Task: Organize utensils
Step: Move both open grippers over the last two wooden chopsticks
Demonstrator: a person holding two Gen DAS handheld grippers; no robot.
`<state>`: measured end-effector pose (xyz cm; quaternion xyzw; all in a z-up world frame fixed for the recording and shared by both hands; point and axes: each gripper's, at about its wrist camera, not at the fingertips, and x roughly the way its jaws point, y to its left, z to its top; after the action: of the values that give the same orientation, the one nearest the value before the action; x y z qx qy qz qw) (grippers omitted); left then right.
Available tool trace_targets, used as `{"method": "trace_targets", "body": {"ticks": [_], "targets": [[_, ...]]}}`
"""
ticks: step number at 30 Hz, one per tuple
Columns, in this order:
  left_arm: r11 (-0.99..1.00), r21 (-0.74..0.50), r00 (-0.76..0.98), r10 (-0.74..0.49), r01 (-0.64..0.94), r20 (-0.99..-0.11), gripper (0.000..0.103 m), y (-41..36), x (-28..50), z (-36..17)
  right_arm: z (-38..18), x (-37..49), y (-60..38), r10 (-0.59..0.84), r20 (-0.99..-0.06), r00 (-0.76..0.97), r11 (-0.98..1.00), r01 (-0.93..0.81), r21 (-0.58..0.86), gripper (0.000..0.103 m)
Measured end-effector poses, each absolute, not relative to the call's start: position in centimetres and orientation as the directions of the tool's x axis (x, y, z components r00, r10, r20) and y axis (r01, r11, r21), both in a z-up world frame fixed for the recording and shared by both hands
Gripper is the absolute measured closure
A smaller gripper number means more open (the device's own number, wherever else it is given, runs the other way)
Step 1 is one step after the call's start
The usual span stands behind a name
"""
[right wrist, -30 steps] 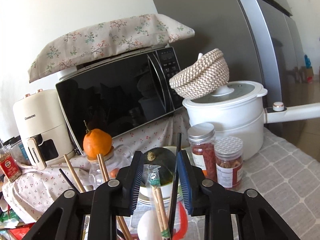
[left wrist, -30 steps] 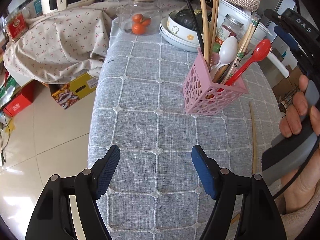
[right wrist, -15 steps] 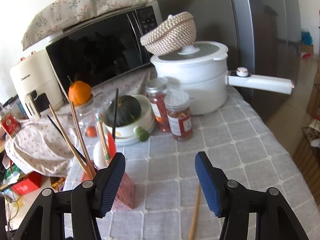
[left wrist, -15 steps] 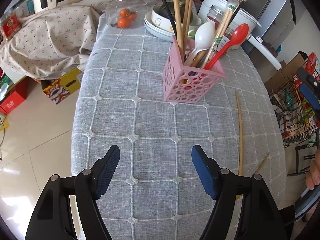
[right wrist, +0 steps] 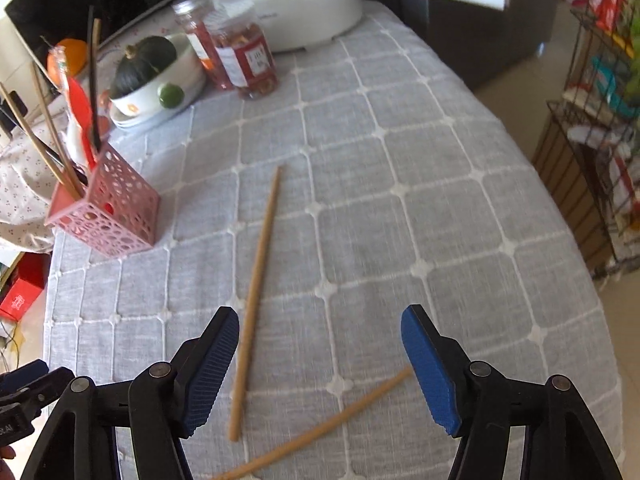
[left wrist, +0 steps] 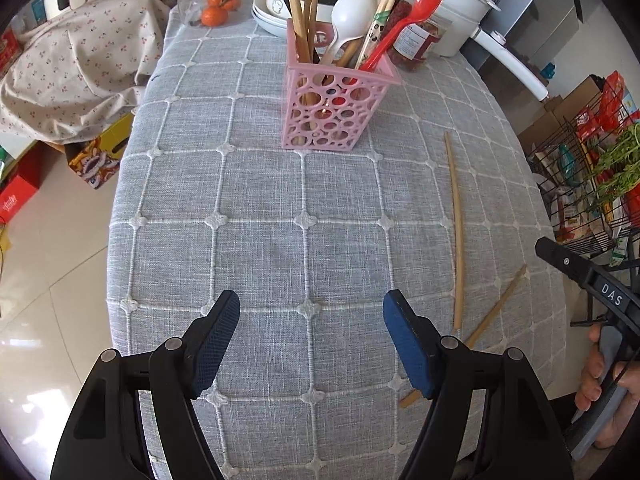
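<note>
Two hand-held grippers hover over a table covered with a grey quilted tablecloth. The left gripper has its blue-padded jaws spread wide with nothing between them. The right gripper is likewise spread wide and holds nothing.

Two loose wooden chopsticks lie flat on the cloth. In the right wrist view, the long chopstick runs away from the gripper, its near end just inside the left finger. The second chopstick lies slanted across the gap between the fingers, its far end close to the right finger. The two sticks lie close at their near ends without clearly touching.

In the left wrist view, the same chopsticks lie off to the right of that gripper, the slanted one passing behind its right finger.

Ahead of the left gripper, well apart, stands a pink perforated utensil holder. It contains upright wooden chopsticks, a white spoon and a red spoon.
</note>
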<state>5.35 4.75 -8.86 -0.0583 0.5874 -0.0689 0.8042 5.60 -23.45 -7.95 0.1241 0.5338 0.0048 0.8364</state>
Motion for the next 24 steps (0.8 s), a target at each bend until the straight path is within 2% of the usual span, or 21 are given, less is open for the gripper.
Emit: {"method": "trace_targets", "body": {"ticks": [5,11,16,24], "targets": [[0.986,-0.166,0.293,-0.168,0.032,-0.941,0.026,5.1,5.3,-9.1,-10.4,4.7,-23.0,0.057,-0.936,0.348,0.986,0.129,0.108,0.031],[0.987,-0.154,0.282,-0.16,0.043,-0.946,0.026,4.9,5.3,-9.4,-13.9,4.1,-22.5,0.093,-0.972,0.216,0.981,0.146,0.126,0.031],[0.989,-0.141,0.275,-0.148,0.044,-0.95,0.026,5.0,5.2,-9.8,-14.1,4.1,-22.4,0.058,-0.97,0.234,0.982,0.163,0.098,0.032],[0.991,-0.131,0.266,-0.136,0.038,-0.954,0.026,5.3,5.2,-10.3,-13.7,4.4,-22.6,0.004,-0.961,0.275,0.983,0.174,0.054,0.061]]}}
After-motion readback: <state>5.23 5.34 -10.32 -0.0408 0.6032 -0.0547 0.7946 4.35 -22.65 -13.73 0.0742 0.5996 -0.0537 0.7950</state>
